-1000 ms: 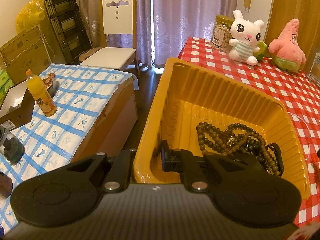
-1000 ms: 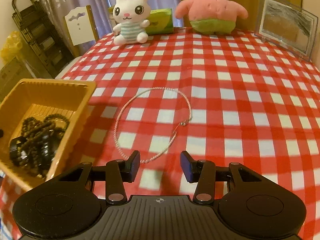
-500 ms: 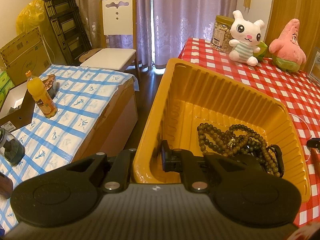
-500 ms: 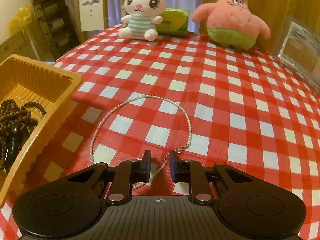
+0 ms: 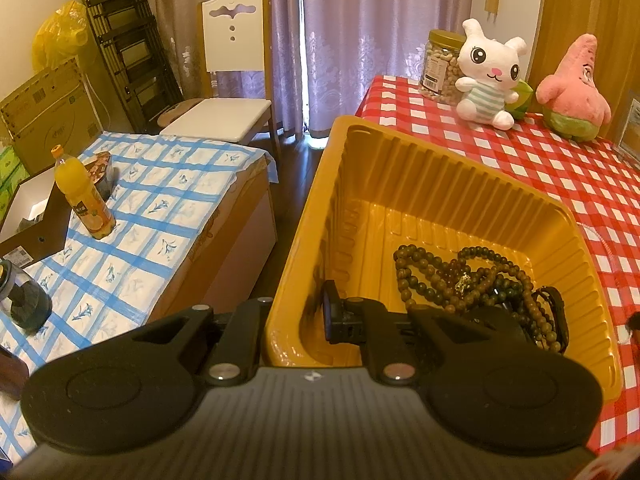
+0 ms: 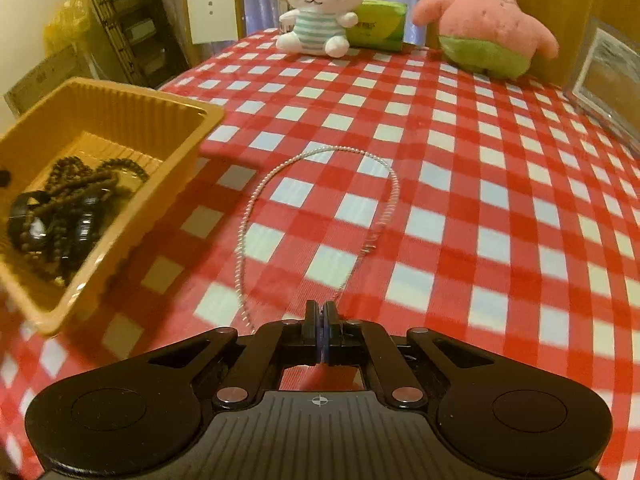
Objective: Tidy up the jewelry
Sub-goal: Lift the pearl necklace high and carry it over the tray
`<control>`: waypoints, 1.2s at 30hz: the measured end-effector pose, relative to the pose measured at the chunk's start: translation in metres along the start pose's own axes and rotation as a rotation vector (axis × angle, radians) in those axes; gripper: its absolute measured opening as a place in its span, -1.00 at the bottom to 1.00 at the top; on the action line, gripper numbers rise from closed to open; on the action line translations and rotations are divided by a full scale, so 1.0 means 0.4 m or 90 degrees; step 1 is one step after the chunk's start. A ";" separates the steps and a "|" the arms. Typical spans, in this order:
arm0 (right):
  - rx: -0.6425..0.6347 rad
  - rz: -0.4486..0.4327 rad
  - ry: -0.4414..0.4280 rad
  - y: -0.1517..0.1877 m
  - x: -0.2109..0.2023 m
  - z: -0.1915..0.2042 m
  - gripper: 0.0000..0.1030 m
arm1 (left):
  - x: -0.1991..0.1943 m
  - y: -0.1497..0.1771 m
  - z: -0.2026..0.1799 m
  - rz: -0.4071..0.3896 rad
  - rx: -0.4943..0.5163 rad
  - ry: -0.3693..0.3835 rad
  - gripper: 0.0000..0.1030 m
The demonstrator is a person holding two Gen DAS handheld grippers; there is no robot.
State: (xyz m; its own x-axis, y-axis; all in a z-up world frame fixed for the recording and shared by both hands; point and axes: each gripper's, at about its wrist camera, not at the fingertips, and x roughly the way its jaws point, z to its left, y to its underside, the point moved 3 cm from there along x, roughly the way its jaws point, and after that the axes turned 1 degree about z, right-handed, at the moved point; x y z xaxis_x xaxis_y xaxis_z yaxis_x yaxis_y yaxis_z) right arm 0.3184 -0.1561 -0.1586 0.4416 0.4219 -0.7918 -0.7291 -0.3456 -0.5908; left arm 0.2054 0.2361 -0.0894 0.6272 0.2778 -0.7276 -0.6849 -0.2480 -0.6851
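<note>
A yellow plastic tray sits at the left edge of the red checked table. It holds dark bead necklaces. My left gripper is shut on the tray's near wall, one finger outside, one inside. A thin white pearl necklace lies in a loop on the cloth, right of the tray. My right gripper is shut on the near end of this pearl necklace. The beads also show in the right wrist view.
A white bunny plush, a pink star plush, a green box and a framed picture stand at the table's far side. A nut jar stands at the corner. A low blue-checked table with an orange bottle is left.
My right gripper moved down to the pearl necklace and its fingers closed on the near end. My left gripper stayed shut on the tray wall.
</note>
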 end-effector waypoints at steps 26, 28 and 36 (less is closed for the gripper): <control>0.094 -0.191 -0.028 -0.150 -0.360 -0.005 -0.99 | -0.010 0.001 -0.017 -0.003 0.014 -0.001 -0.80; 0.088 -0.194 -0.032 -0.165 -0.367 0.005 -0.99 | -0.013 0.001 -0.015 -0.005 0.014 0.001 -0.80; 0.066 -0.203 -0.036 -0.193 -0.376 0.039 -0.99 | -0.018 0.001 -0.009 -0.010 0.013 0.009 -0.80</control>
State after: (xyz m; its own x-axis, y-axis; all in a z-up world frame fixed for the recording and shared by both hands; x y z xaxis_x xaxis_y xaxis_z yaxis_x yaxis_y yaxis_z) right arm 0.3003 -0.1799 0.0087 0.6282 0.5416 -0.5585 -0.6095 -0.1035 -0.7860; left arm 0.2020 0.2309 -0.0845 0.6435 0.2685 -0.7168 -0.6817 -0.2248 -0.6962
